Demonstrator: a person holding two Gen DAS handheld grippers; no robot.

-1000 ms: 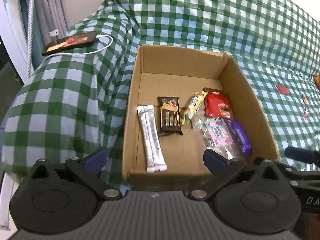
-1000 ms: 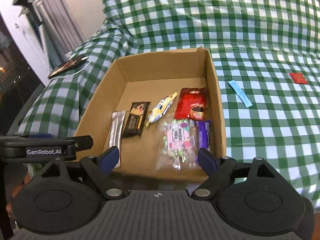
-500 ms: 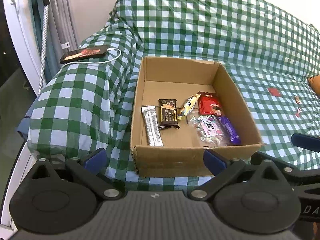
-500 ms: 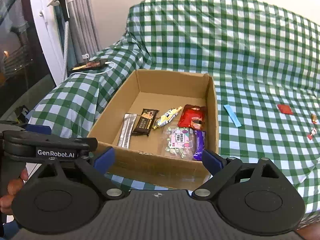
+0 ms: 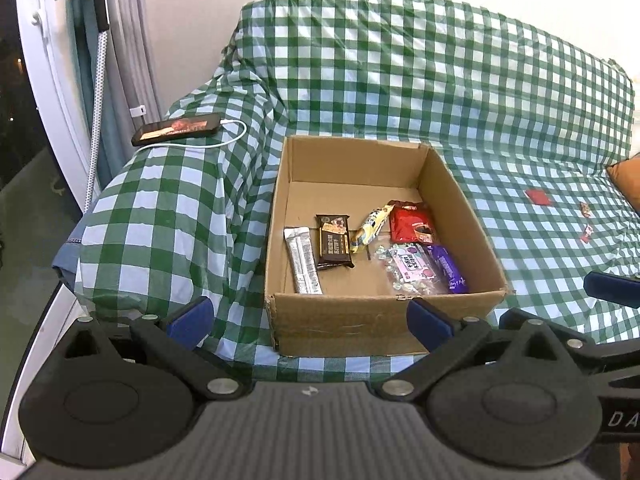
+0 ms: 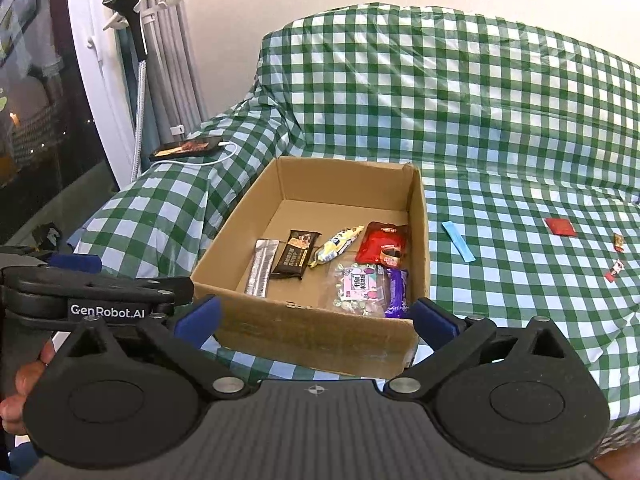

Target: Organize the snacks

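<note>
Six snacks lie in the box (image 6: 320, 332). Left gripper (image 5: 308, 314) gapes wide and empty before it. Right gripper (image 6: 316, 314), jaws opening, holds nothing.

Both held angled downward side by side, left claw (image 5: 308, 318) spread wide with nothing between its pads, right claw (image 6: 316, 316) opening up, likewise empty, bare fingers (image 6: 24, 380) gripping the left one's handle.

Orange cushion (image 5: 628, 184) cut by frame edge, tiny candies (image 6: 616, 254) unreadable, wrapper txt illegible

Checked sofa cover (image 6: 500, 128) bears cardboard box (image 6: 320, 340), phone (image 6: 186, 148), scattered wrappers (image 6: 560, 227).
</note>
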